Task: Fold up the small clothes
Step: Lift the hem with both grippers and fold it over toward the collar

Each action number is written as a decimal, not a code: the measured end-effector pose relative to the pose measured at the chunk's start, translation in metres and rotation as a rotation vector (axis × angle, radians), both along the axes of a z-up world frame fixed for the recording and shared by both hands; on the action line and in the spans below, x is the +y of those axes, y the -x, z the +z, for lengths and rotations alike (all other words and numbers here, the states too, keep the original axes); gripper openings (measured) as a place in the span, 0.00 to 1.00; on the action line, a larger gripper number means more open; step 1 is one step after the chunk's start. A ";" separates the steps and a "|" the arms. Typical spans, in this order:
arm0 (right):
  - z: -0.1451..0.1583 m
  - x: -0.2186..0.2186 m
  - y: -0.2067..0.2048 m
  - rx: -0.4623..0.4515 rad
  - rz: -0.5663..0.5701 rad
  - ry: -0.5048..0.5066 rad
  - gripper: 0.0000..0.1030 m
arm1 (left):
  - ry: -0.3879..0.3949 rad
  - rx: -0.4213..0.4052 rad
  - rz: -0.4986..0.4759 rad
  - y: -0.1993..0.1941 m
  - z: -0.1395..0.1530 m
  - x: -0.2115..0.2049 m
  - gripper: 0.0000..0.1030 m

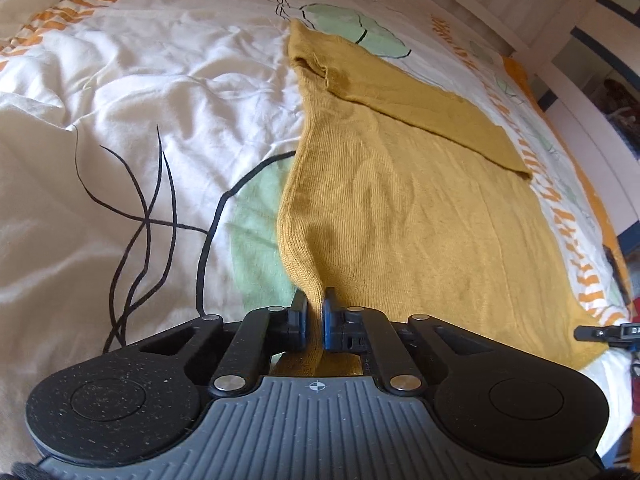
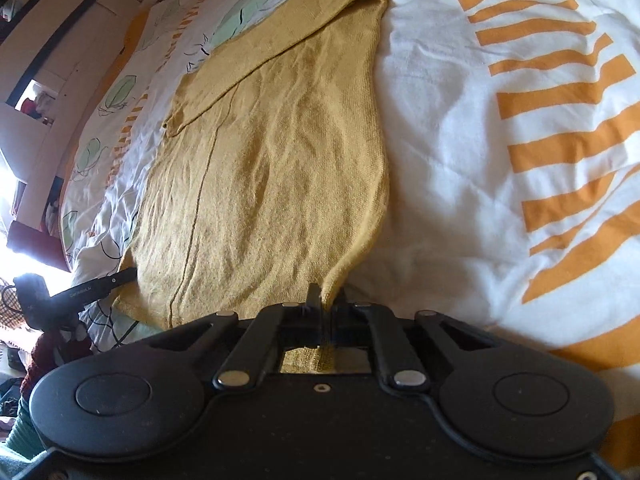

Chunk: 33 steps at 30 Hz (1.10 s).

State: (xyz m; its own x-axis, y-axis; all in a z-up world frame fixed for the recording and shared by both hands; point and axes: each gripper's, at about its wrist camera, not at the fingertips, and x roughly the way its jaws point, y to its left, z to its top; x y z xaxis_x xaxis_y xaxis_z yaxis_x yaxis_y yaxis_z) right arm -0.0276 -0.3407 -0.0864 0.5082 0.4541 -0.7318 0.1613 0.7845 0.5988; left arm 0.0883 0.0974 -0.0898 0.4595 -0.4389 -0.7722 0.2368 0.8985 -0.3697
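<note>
Bed (image 1: 140, 92) with rumpled white duvet printed in orange stripes, green leaves and black lines, mustard knit garment (image 1: 400, 208) spread flat on it, one sleeve folded across

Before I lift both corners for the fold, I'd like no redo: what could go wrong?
The left gripper and right gripper each pinch only a thin edge of the mustard sweater, so the knit could slip out. The folded-over sleeve lies loose and may flop open. The rumpled duvet could drag the fabric.
</note>
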 end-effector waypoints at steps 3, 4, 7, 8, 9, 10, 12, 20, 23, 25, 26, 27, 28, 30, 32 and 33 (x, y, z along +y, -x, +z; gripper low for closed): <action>0.004 -0.008 0.005 -0.066 -0.062 -0.083 0.12 | 0.022 -0.021 0.020 0.000 0.009 0.002 0.06; 0.005 -0.010 0.006 -0.087 -0.080 -0.106 0.12 | 0.038 -0.027 0.029 -0.001 0.014 0.003 0.06; 0.012 -0.016 0.005 -0.149 -0.125 -0.148 0.12 | 0.078 -0.058 0.048 -0.007 0.030 0.006 0.06; 0.015 -0.017 0.004 -0.170 -0.134 -0.156 0.12 | 0.086 -0.075 0.050 -0.011 0.037 0.005 0.05; 0.019 -0.018 0.001 -0.191 -0.142 -0.163 0.11 | 0.092 -0.095 0.053 -0.014 0.043 0.004 0.05; 0.024 -0.020 -0.003 -0.211 -0.149 -0.167 0.11 | 0.099 -0.113 0.056 -0.018 0.050 0.003 0.06; 0.033 -0.021 -0.013 -0.250 -0.155 -0.165 0.11 | 0.128 -0.141 0.058 -0.028 0.061 0.001 0.05; 0.065 -0.036 -0.065 -0.393 -0.199 -0.141 0.11 | 0.189 -0.257 0.101 -0.084 0.095 -0.013 0.05; 0.070 -0.046 -0.091 -0.425 -0.229 -0.141 0.11 | 0.205 -0.273 0.125 -0.112 0.101 -0.020 0.05; 0.072 -0.053 -0.108 -0.438 -0.249 -0.130 0.11 | 0.204 -0.284 0.140 -0.130 0.103 -0.026 0.05; 0.072 -0.056 -0.117 -0.444 -0.257 -0.123 0.11 | 0.200 -0.287 0.145 -0.139 0.103 -0.030 0.05; 0.071 -0.059 -0.127 -0.447 -0.265 -0.120 0.11 | 0.199 -0.289 0.147 -0.149 0.103 -0.033 0.05; 0.071 -0.062 -0.136 -0.447 -0.273 -0.118 0.11 | 0.195 -0.291 0.152 -0.157 0.101 -0.037 0.05; 0.068 -0.067 -0.156 -0.442 -0.288 -0.100 0.11 | 0.182 -0.293 0.159 -0.176 0.097 -0.045 0.05; 0.062 -0.072 -0.176 -0.428 -0.301 -0.094 0.11 | 0.169 -0.290 0.167 -0.194 0.091 -0.051 0.05; 0.058 -0.075 -0.185 -0.418 -0.312 -0.095 0.11 | 0.161 -0.286 0.172 -0.203 0.087 -0.054 0.05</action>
